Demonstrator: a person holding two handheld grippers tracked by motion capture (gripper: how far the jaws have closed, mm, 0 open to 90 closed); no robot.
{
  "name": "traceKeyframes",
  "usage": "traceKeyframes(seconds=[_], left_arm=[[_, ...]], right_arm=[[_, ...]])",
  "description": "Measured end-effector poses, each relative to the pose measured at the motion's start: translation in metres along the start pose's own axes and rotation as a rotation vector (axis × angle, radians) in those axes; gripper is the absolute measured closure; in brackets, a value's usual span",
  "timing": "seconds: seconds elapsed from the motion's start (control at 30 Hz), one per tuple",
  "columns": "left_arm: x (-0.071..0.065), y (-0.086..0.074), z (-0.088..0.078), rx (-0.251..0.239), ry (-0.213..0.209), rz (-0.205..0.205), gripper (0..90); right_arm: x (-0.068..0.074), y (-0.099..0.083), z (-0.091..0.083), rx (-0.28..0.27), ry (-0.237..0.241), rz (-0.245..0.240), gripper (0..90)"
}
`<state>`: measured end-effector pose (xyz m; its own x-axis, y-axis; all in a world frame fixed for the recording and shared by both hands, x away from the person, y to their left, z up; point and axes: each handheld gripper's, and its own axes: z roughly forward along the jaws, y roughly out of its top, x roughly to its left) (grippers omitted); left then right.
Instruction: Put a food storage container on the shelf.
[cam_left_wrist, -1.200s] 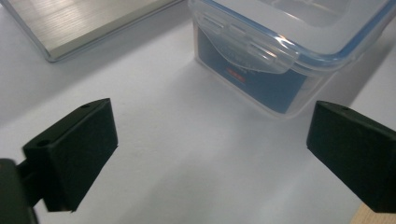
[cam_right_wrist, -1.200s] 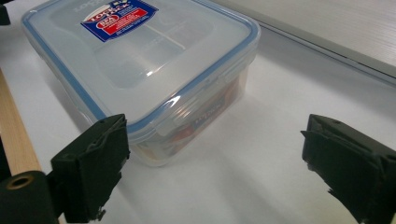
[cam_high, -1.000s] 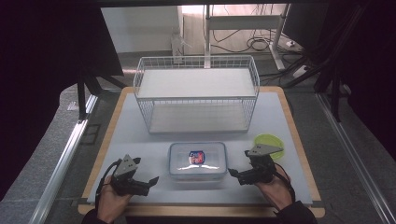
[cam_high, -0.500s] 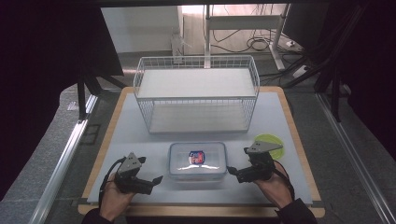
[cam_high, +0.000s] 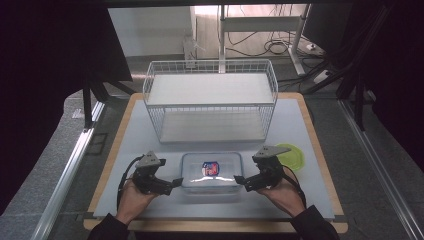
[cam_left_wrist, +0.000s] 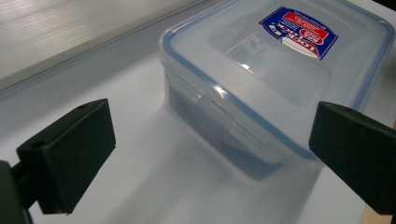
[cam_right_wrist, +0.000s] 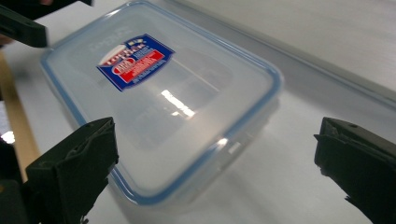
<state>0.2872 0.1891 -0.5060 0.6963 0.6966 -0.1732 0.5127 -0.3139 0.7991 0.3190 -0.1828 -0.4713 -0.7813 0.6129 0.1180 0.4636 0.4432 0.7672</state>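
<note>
Container: clear plastic box (cam_high: 211, 171) with blue-rimmed lid and red-blue label (cam_high: 210, 167), set flat on the white table (cam_high: 130, 145), near the front edge, between the two grippers.
Left gripper: left gripper (cam_high: 172, 184) held at the box's left end, jaws spread wide, nothing gripped; in the left gripper view the box (cam_left_wrist: 275, 79) is seen ahead between the jaws, one jaw close to its corner, contact cannot be told.
Right gripper: right gripper (cam_high: 240, 181) held at the box's right end, jaws spread wide, nothing gripped; box (cam_right_wrist: 159, 98) seen ahead in the right gripper view.
Lid: seated on the box, side latch seen down.
Wire rack: white wire rack (cam_high: 210, 100) placed behind the box, well apart.
Green lid: round green lid (cam_high: 292, 157) laid just beside the right hand (cam_high: 285, 192).
</note>
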Motion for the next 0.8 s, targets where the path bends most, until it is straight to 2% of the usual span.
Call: traceKeyframes(seconds=[0.07, 0.13, 0.17, 0.33, 0.43, 0.57, 0.67, 0.8], left_arm=[[0.0, 0.003, 0.007, 0.017, -0.014, 0.002, 0.1], [0.002, 0.006, 0.012, 0.016, -0.043, -0.008, 0.0], [0.002, 0.006, 0.012, 0.016, -0.043, -0.008, 0.0], [0.008, 0.012, 0.027, 0.028, -0.145, -0.055, 0.0], [0.008, 0.012, 0.034, 0.053, -0.216, -0.071, 0.0], [0.01, 0.012, 0.037, 0.064, -0.239, -0.095, 0.0], [0.013, 0.01, 0.041, 0.08, -0.284, -0.149, 0.0], [0.008, 0.011, 0.038, 0.116, -0.278, -0.136, 0.0]], right_arm=[[0.0, 0.003, 0.005, 0.015, 0.014, 0.008, 0.0], [0.0, 0.005, 0.011, 0.029, 0.026, 0.01, 0.0], [0.0, 0.005, 0.011, 0.029, 0.026, 0.01, 0.0], [-0.003, 0.006, 0.026, 0.09, 0.056, 0.057, 0.0], [-0.006, 0.004, 0.032, 0.101, 0.093, 0.095, 0.0], [-0.011, 0.003, 0.038, 0.114, 0.145, 0.151, 0.0], [-0.013, 0.001, 0.042, 0.133, 0.187, 0.204, 0.0], [-0.013, 0.001, 0.04, 0.143, 0.192, 0.234, 4.8]])
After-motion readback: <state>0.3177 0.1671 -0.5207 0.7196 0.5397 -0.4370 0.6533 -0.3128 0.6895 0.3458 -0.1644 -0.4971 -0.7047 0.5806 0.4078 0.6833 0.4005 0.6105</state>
